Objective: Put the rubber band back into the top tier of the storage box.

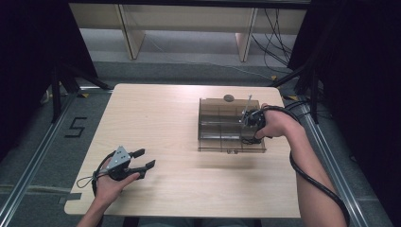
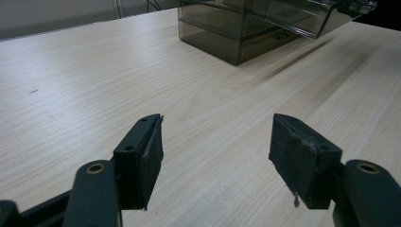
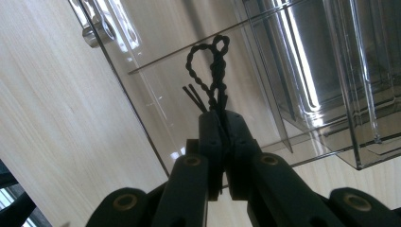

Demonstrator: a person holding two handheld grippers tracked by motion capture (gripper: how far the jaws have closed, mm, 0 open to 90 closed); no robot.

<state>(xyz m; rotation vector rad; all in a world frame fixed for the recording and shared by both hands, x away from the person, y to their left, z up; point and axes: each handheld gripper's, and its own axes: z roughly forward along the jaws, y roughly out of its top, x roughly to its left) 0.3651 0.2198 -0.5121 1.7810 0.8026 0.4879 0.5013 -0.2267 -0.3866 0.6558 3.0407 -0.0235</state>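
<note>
Right gripper [image 3: 221,118] clamped on black twist tie [image 3: 213,71], over clear compartment box [image 1: 213,124] near table's [image 1: 156,118] right edge; left gripper [image 2: 215,151] wide open, empty, near front-left corner; likely placing step; next: lower into compartment, release.

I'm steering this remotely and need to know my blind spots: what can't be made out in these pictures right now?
- High view: the small dark round object at the far edge of the smoky clear plastic compartment box is too small to identify.
- High view: the right gripper is partly covered by the hand, so its jaws and load are hidden.
- Right gripper view: the twisted black wire tie has its lower end buried between the shut jaws.
- Left gripper view: the box is cut off by the top edge.
</note>
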